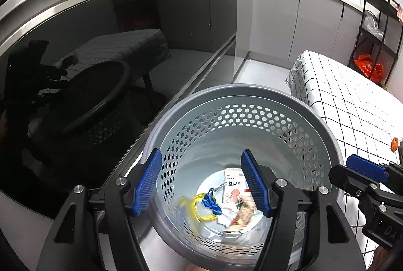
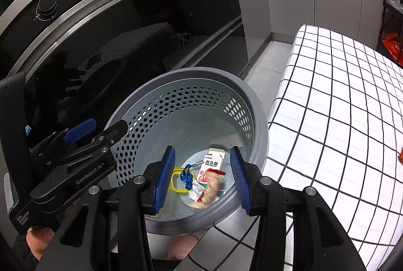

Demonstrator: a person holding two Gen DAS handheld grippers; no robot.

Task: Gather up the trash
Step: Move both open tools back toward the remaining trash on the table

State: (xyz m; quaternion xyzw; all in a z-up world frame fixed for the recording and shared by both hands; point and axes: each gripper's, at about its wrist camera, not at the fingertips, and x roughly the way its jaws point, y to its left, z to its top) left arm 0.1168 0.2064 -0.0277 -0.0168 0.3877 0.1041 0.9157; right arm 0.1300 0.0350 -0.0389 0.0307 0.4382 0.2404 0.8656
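Observation:
A grey perforated bin stands on the floor between the oven and the table. At its bottom lie a white carton, a blue scrap, a yellow ring, crumpled white paper and a blurred printed wrapper. My left gripper hangs open over the bin's mouth, nothing between its blue pads. My right gripper is open beside it over the bin, also with nothing between its pads.
A dark glass oven door rises close behind and left of the bin. A table with a black-and-white checked cloth stands right of the bin, with a small orange bit at its edge. A black rack with an orange bag stands at the back.

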